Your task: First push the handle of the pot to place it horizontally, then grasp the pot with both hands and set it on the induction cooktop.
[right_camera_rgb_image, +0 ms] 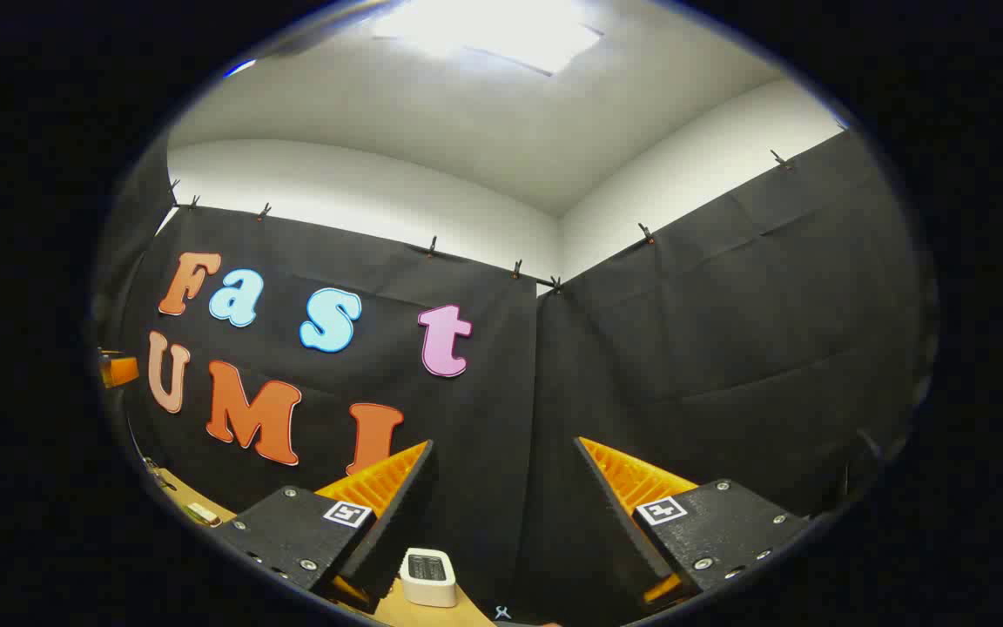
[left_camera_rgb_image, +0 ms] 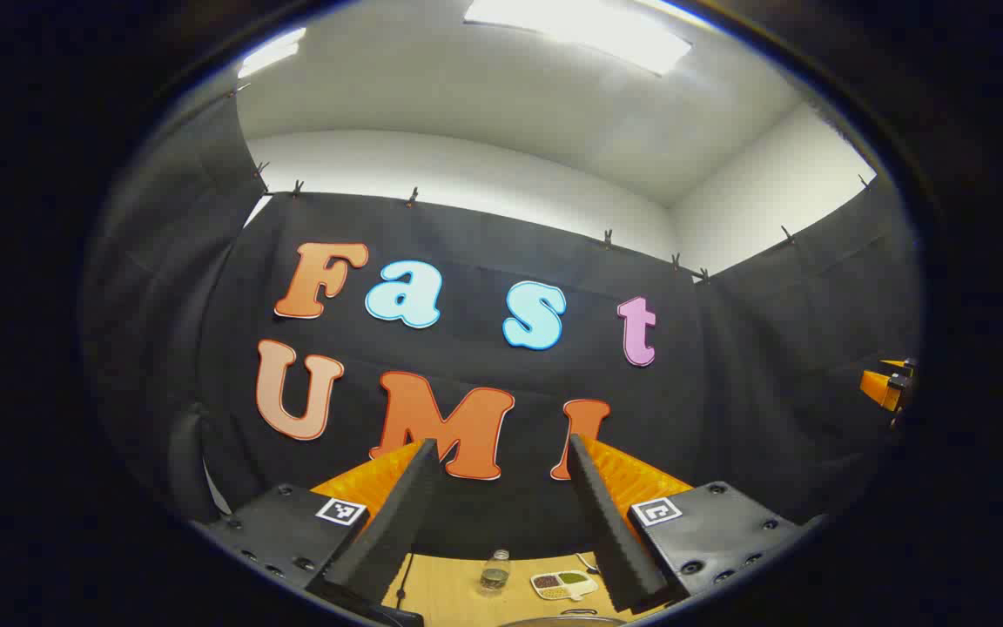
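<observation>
Left gripper open above one jar.

Black cloth clipped along its top edge walls the booth on three sides, with white room walls and a ceiling light panel above, and a light wooden tabletop below.

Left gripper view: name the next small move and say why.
Probably tilt the left gripper down toward the table. It stands open and empty, aimed at the booth wall, with just a small jar and a sectioned dish low in view.
</observation>
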A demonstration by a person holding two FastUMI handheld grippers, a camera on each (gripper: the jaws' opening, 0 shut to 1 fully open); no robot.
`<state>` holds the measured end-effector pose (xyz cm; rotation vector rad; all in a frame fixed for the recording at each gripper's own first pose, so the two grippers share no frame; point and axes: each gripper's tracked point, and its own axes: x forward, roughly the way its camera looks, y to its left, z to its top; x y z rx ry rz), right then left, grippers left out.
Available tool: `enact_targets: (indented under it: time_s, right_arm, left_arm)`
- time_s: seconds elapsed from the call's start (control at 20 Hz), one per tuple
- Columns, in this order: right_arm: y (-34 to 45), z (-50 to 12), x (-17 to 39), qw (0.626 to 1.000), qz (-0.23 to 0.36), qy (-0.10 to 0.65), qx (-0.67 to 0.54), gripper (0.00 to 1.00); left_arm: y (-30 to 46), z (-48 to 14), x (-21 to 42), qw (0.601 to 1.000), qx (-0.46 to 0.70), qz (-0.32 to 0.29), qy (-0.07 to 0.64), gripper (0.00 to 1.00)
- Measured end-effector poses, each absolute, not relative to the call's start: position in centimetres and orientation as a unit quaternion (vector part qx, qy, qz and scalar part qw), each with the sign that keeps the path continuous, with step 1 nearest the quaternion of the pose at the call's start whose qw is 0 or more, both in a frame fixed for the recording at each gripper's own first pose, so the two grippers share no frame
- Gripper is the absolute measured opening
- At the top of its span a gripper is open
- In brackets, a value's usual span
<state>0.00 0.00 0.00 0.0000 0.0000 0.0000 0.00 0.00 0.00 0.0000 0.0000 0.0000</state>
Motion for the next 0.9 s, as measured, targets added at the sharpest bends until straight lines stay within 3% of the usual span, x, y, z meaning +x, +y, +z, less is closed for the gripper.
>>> enact_targets:
  time_s: [0.6, 0.9]
  right_arm:
    - [1.1, 0.4, 0.2, 1.000, 0.005, 0.004, -0.017, 0.95]
    - [1.0, 0.0, -0.1, 1.000, 0.011, 0.009, -0.023, 0.95]
  left_arm:
    - [3.1, 1.7, -2.3, 0.999, 0.012, 0.020, -0.024, 0.95]
    - [1.9, 0.6, -3.0, 1.000, 0.012, 0.015, -0.004, 0.95]
